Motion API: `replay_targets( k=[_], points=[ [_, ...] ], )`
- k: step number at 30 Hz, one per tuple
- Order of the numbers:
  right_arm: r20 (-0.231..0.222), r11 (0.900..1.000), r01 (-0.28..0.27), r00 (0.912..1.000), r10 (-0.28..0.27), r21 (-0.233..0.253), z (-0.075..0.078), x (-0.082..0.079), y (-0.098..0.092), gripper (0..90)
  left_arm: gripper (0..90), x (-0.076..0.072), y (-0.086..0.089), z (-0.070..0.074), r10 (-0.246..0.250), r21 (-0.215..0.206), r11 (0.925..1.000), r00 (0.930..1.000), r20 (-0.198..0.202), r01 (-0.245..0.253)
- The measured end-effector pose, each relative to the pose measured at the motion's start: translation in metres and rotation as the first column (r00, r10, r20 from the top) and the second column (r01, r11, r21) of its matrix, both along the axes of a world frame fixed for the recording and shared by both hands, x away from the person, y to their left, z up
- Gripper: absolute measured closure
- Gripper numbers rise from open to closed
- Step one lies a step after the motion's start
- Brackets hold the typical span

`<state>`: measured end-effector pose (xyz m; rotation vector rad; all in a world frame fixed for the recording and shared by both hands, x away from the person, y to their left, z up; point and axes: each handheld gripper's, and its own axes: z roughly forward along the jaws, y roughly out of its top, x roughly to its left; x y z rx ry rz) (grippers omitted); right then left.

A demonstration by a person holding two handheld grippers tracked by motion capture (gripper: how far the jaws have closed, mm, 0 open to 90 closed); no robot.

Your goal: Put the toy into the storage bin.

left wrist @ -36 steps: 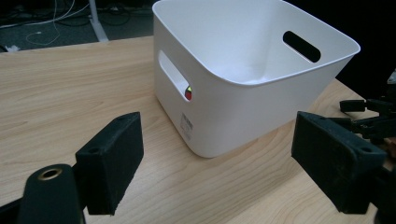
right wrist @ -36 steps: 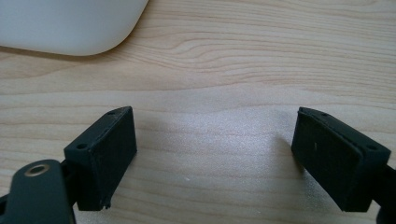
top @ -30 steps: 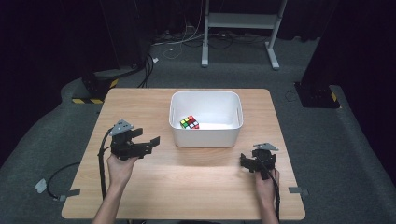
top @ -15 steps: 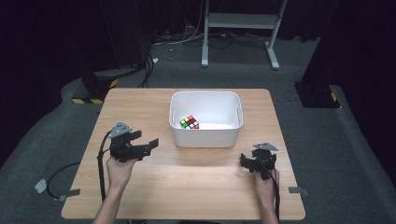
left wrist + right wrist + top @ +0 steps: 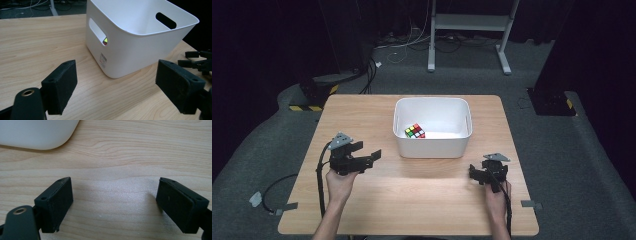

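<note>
Hovering both grippers short of the white bin [image 5: 432,145], I read the work in hand as getting at the Rubik's cube [image 5: 414,131], which sits on the bin floor towards its left, near-side corner; through the bin's side handle slot in the left gripper view I catch a sliver of its green and red.

My left gripper [image 5: 364,156] is held just off the bin's left front corner, jaws spread wide with nothing between them, angled towards the bin. My right gripper [image 5: 473,172] sits low over the wooden table [image 5: 412,200], off the bin's right front corner, jaws equally wide and empty, looking down at bare wood.

To do this well, I judge the left gripper is the better one for the cube. I would lift it above the rim first, come in from over the top, and keep the jaws wide until they straddle two opposite faces squarely. The bin wall close by leaves little room, so a steep approach seems safest.
</note>
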<state>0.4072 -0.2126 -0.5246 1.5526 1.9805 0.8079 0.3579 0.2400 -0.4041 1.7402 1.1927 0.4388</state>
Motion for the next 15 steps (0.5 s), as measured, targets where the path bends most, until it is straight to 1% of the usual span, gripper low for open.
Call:
replay_targets(
  k=[15],
  points=[
    [0.000, 1.000, 0.000, 1.0000, 0.000, 0.000, 0.0000, -0.0001, 0.0001, 13.9, 17.9, -0.0007, 0.0018, -0.0061, 0.005, -0.004, 1.0000, 1.0000, -0.009, -0.005]
  ],
)
